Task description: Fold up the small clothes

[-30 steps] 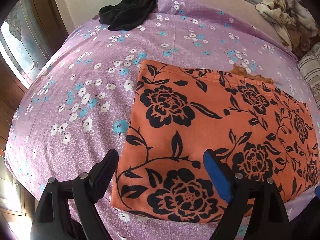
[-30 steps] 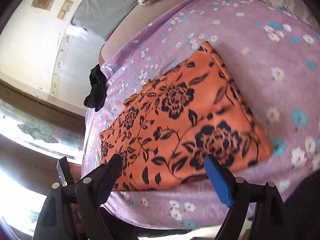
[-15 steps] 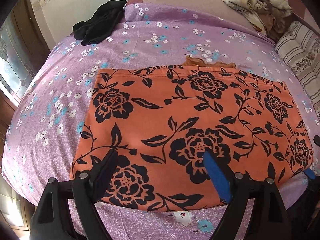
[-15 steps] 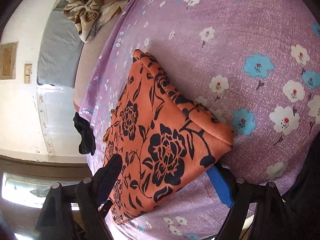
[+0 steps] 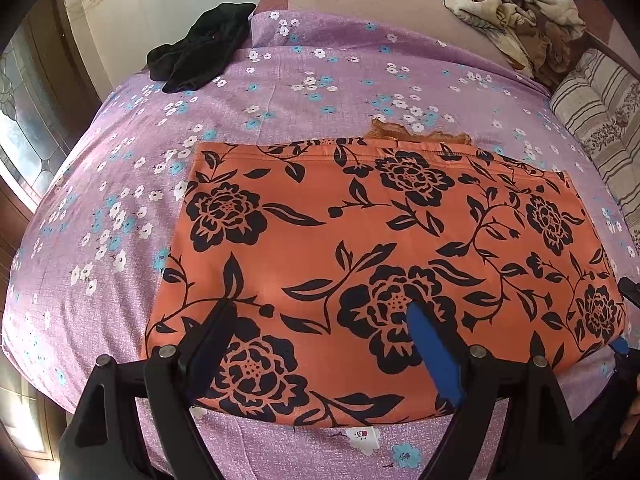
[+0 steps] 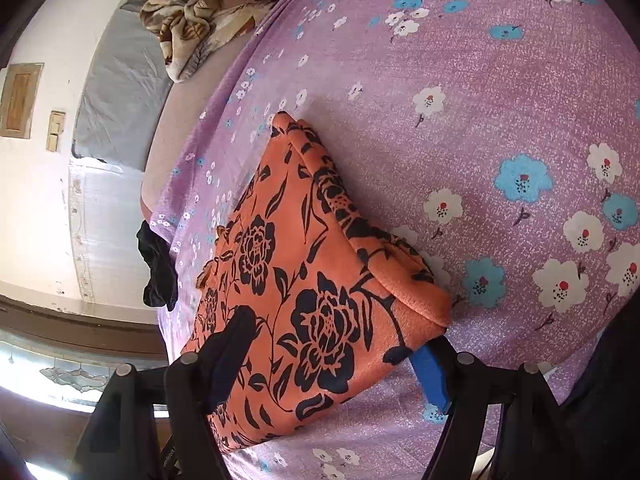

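An orange garment (image 5: 384, 264) with black flowers lies folded flat on the purple floral bedsheet (image 5: 280, 80). The left gripper (image 5: 320, 328) hangs over the garment's near edge, jaws spread wide and gripping nothing. The right gripper (image 6: 332, 344) straddles the garment's right near corner: the blue finger sits under the lifted corner, the black one above it, and the jaws have just been closing, with the fabric between them but not visibly pinched. A black garment (image 5: 200, 52) lies at the bed's far left.
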Demonstrator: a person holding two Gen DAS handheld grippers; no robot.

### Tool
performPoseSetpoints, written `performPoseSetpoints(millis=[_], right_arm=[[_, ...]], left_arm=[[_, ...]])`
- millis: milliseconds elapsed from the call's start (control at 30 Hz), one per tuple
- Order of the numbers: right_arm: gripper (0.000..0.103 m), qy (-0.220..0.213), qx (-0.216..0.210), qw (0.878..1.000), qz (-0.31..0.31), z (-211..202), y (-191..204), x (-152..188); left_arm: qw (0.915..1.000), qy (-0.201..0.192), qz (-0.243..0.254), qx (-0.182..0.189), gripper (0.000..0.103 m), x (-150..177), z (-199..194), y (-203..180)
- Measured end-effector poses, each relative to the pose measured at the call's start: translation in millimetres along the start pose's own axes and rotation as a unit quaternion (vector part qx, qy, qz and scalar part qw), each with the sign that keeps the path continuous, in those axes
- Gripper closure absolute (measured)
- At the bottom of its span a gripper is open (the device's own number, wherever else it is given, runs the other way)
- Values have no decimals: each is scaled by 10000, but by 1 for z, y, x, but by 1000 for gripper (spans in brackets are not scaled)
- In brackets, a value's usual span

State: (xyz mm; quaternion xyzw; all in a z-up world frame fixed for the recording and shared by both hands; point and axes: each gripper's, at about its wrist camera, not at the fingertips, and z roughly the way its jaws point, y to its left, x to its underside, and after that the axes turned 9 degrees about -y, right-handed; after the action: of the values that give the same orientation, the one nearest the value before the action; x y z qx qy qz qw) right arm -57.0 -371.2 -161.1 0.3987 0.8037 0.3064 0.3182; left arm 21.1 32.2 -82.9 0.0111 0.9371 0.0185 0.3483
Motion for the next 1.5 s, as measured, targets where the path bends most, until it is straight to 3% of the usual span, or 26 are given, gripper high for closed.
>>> performPoseSetpoints(millis=[200, 367, 500, 567, 700, 867, 933, 1033, 1133, 1233, 1300, 1333, 1400, 1500], right_arm=[[26, -29, 102, 9999, -93, 2, -1, 2], [27, -140, 23, 9993, -358, -4, 10, -1], [27, -108, 106, 9980, -615, 3, 15, 0], [39, -19, 174, 9980, -604, 8, 10, 3], [43, 12, 248, 9968, -759, 10, 9, 4], [59, 57, 345, 9960, -820, 11, 8, 4], [61, 60, 367, 9960, -808, 10, 5, 4], [58, 64, 389, 9966, -719, 8, 4, 2], [42, -2, 327, 9973, -653, 4, 4, 1], [42, -9, 335, 9970, -695, 7, 4, 2], [66, 29, 330, 9964, -785, 11, 6, 1], [92, 106, 348, 9960, -812, 12, 7, 1], [93, 105, 340, 9939, -1048, 8, 16, 2], [94, -248, 345, 9874, -1522, -13, 42, 7]], left_arm=[[9992, 395, 48, -39, 15, 15, 26, 0], [9999, 149, -26, 24, 15, 7, 15, 0], [9991, 412, -31, -15, 15, 11, 32, -1], [9994, 341, -50, -14, 15, 13, 31, 0], [9993, 369, -32, -6, 15, 12, 31, -1], [9994, 353, -12, 25, 15, 12, 32, 0], [9994, 355, -2, 26, 15, 11, 31, 0], [9997, 226, -34, 17, 15, 7, 21, 1], [10000, -57, 38, 22, 15, 3, 12, -2], [9991, 357, 235, 47, 14, 13, 35, -9], [9995, 142, 280, -27, 11, 18, 35, -10], [9994, 143, 298, -36, 11, 17, 35, -10], [9995, 168, 284, 9, 11, 18, 35, -9], [9994, 153, 294, 20, 11, 20, 34, -9]])
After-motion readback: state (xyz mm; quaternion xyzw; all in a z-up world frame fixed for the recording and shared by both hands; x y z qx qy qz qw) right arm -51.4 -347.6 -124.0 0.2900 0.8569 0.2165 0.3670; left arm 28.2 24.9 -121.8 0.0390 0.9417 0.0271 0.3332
